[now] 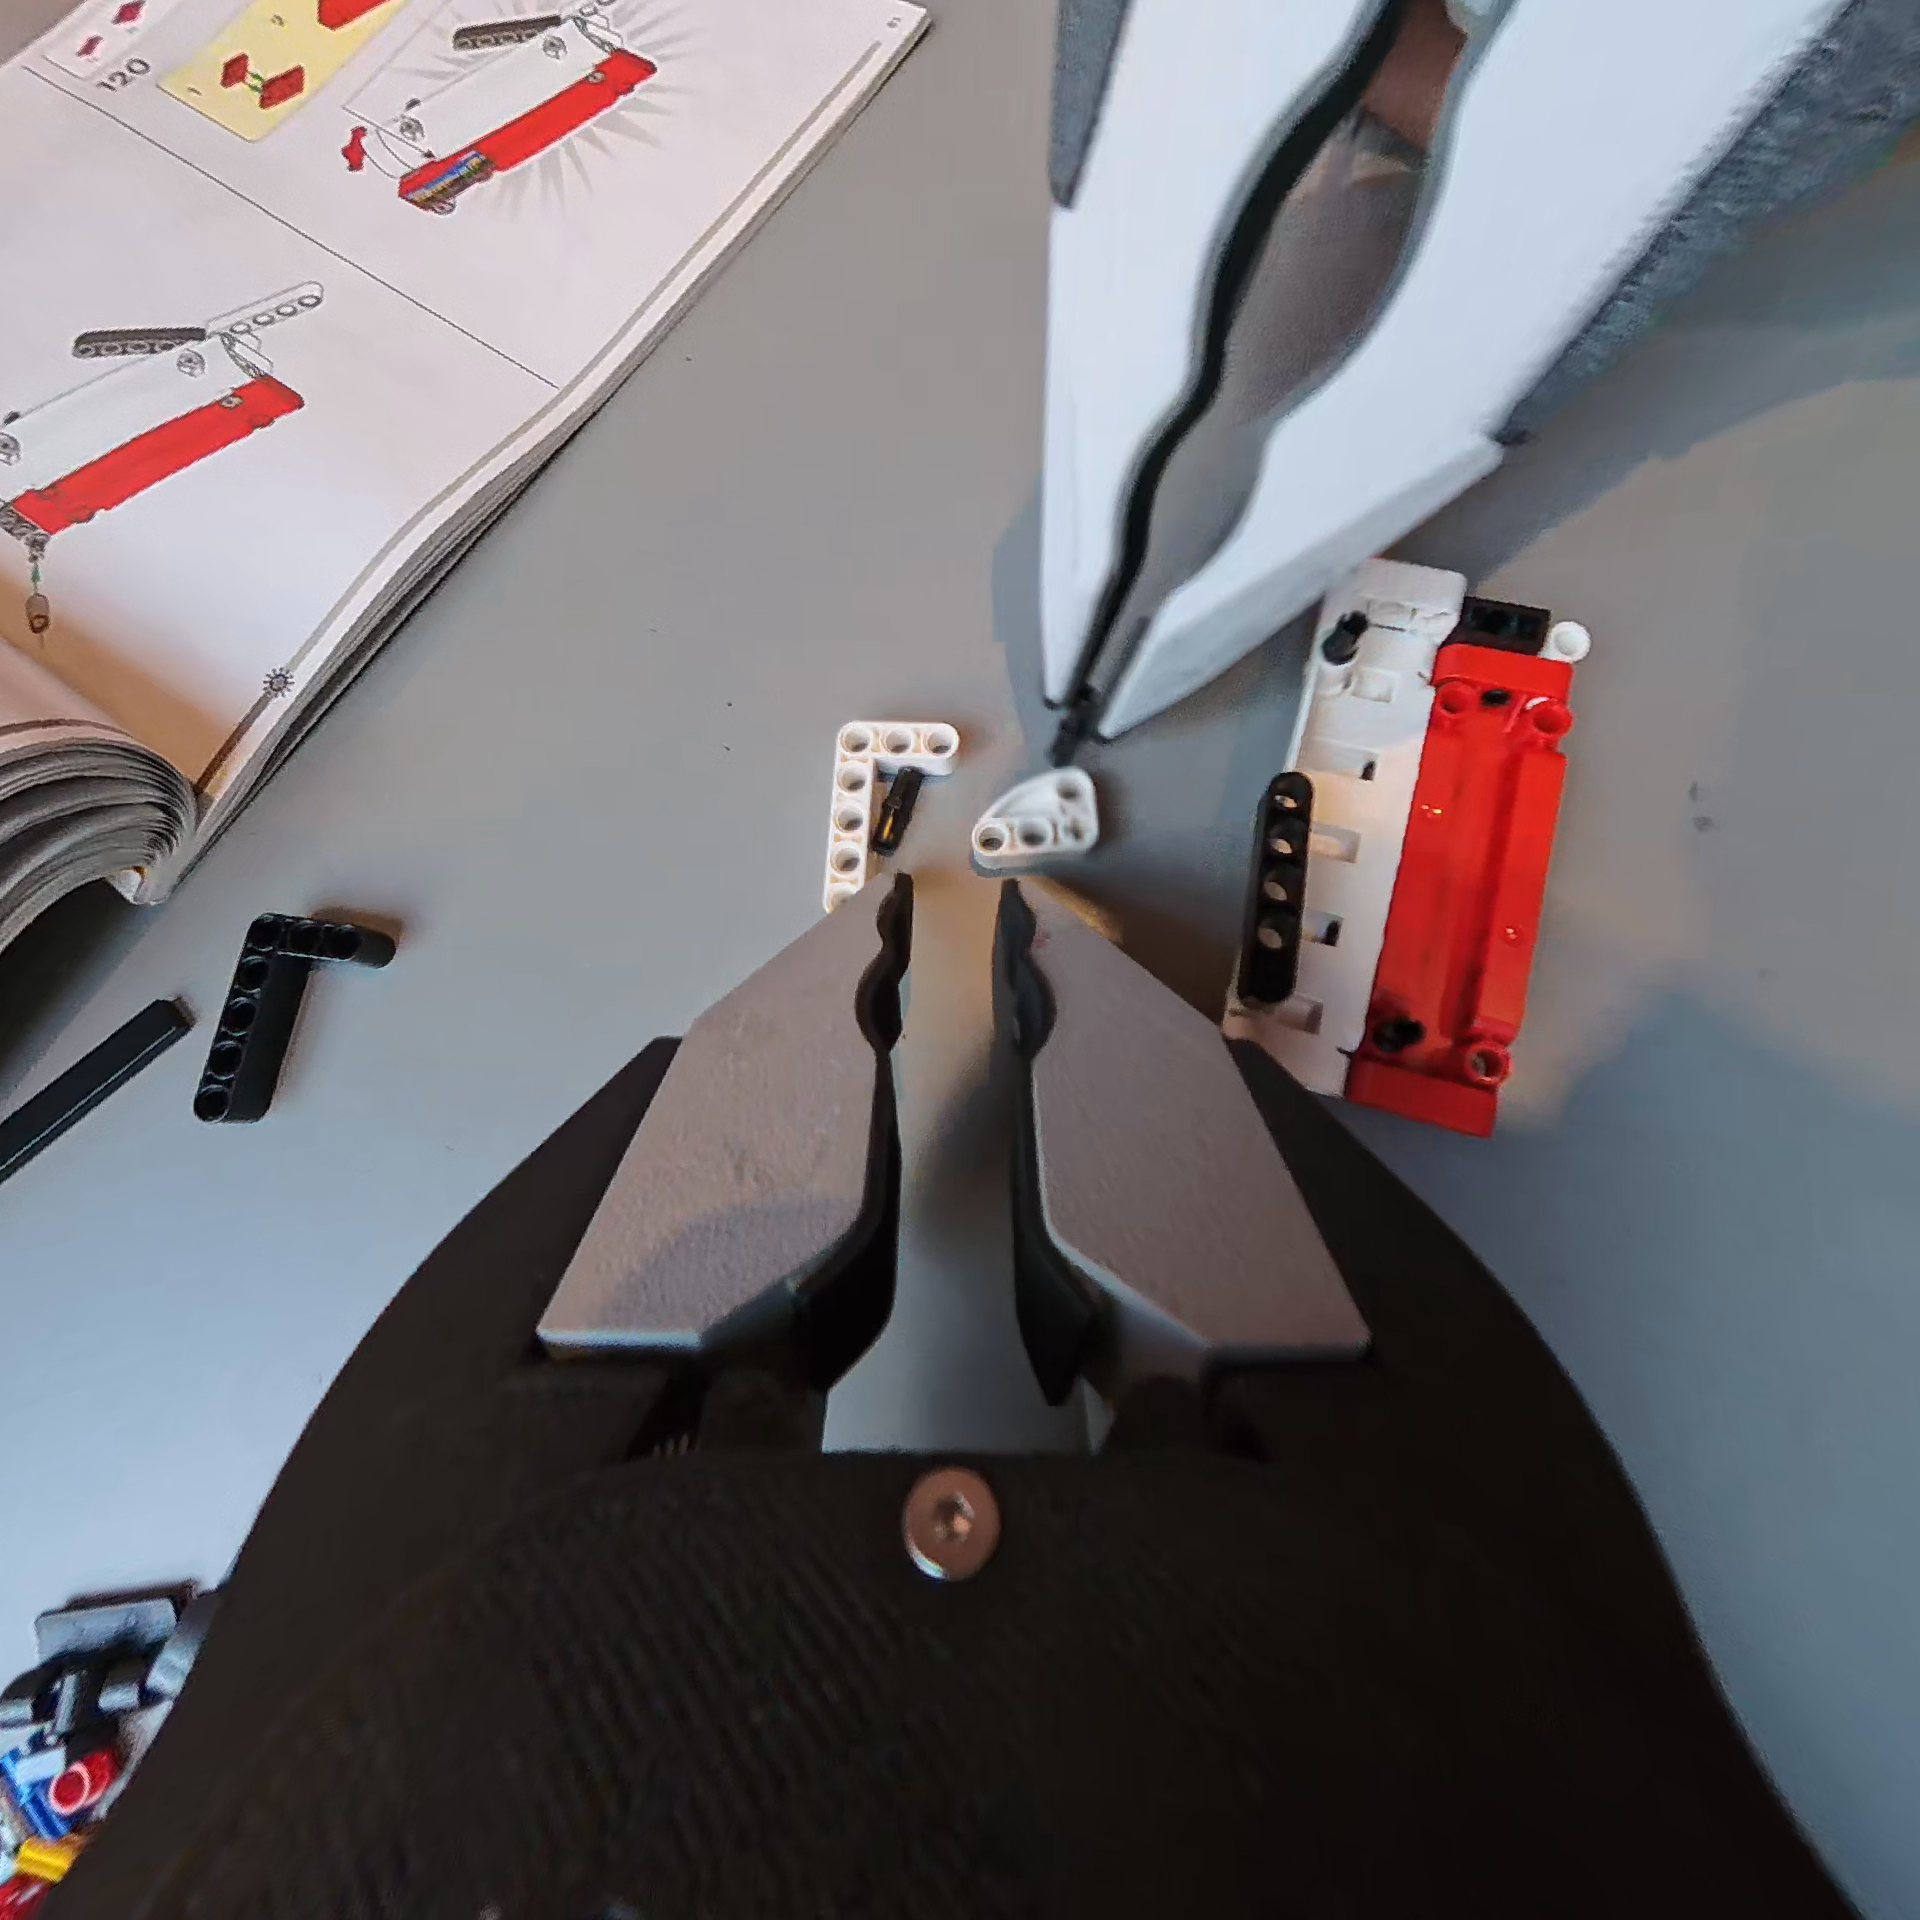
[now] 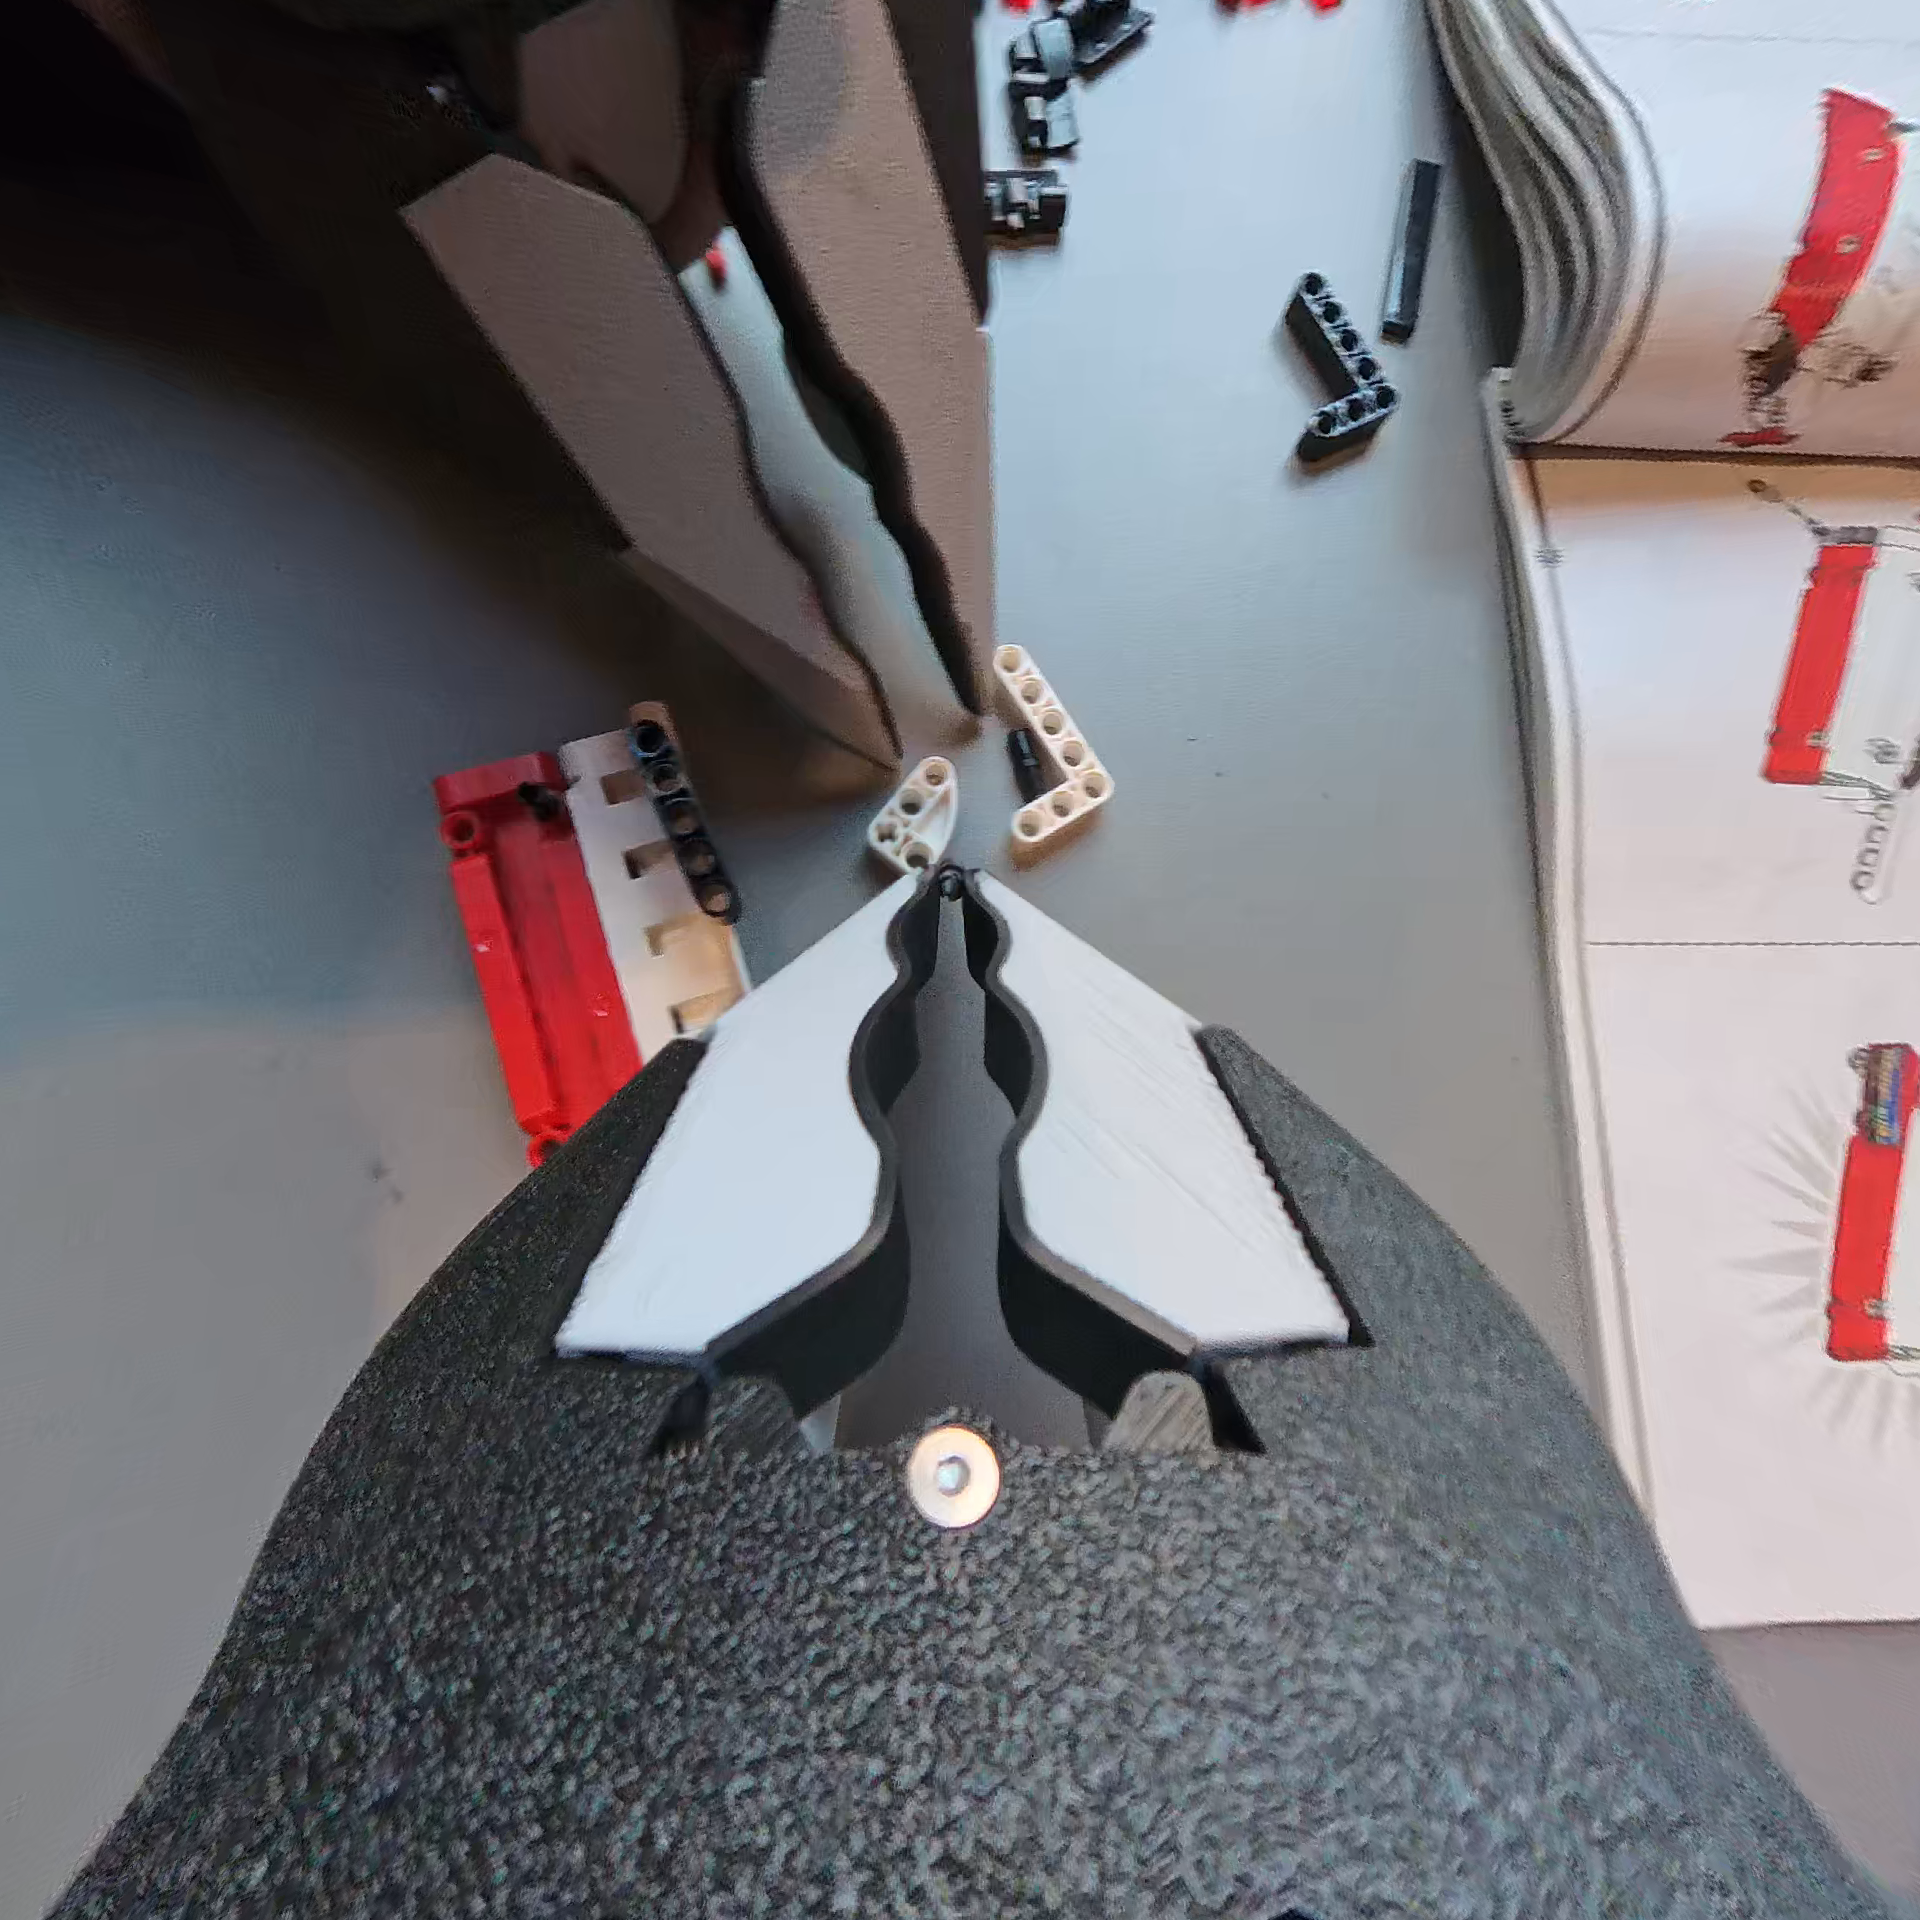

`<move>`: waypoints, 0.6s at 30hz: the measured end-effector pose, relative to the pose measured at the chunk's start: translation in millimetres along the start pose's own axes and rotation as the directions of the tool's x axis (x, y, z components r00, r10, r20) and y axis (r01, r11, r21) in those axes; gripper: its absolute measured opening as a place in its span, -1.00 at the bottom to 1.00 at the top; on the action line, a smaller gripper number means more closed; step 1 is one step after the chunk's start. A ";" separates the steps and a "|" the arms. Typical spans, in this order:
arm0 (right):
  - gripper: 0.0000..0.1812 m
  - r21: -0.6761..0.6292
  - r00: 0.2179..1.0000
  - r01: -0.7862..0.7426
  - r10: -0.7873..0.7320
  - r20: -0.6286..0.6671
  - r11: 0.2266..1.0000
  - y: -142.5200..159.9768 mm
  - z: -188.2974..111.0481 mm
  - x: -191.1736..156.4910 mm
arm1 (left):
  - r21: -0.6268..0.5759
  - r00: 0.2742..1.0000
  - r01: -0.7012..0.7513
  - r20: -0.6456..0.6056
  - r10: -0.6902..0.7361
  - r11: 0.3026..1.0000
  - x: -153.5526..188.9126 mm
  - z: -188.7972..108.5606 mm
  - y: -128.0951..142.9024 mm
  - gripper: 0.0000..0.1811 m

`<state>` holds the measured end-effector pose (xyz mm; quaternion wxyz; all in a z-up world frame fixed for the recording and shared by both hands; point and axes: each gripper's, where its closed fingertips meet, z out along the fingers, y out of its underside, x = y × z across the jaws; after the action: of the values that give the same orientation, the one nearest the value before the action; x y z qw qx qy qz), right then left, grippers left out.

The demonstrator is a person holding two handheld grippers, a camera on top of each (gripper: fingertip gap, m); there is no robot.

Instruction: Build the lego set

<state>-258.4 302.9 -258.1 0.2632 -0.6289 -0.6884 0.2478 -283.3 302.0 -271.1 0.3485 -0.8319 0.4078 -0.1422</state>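
A small black pin (image 2: 951,883) is pinched in the closed jaws of the right gripper (image 2: 951,891), just above the white curved piece (image 1: 1039,821) lying mid-worktop (image 1: 727,582). The white angled beam (image 1: 868,805) lies just left of it, the red-and-white assembly (image 1: 1423,862) to the right. The left gripper (image 1: 954,891) hovers nearby, jaws parted and empty. The instruction booklet (image 1: 343,312) lies open at far left.

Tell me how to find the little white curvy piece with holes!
Start at the big red and white block on the grey table. Go towards the open booklet and stop before the white L-shaped bar. The small white piece lies between them: it alone is rounded like a wedge, not straight or L-shaped.
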 end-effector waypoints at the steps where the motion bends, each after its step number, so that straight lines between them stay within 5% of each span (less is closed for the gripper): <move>1: -0.95 0.005 1.000 0.002 -0.003 0.020 1.000 -0.4 -0.1 -5.7 | 0.003 1.000 0.000 -0.002 0.000 1.000 0.2 0.5 -0.6 -0.86; 18: -0.95 0.011 0.999 -0.018 0.018 0.039 1.000 0.7 0.8 -6.0 | 0.011 0.997 0.001 -0.082 0.000 1.000 14.8 -5.5 4.2 -0.86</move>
<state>-258.0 297.0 -259.4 0.2511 -0.6285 -0.6863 0.2663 -279.2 286.2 -270.8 0.3358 -0.8235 0.4210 -0.1784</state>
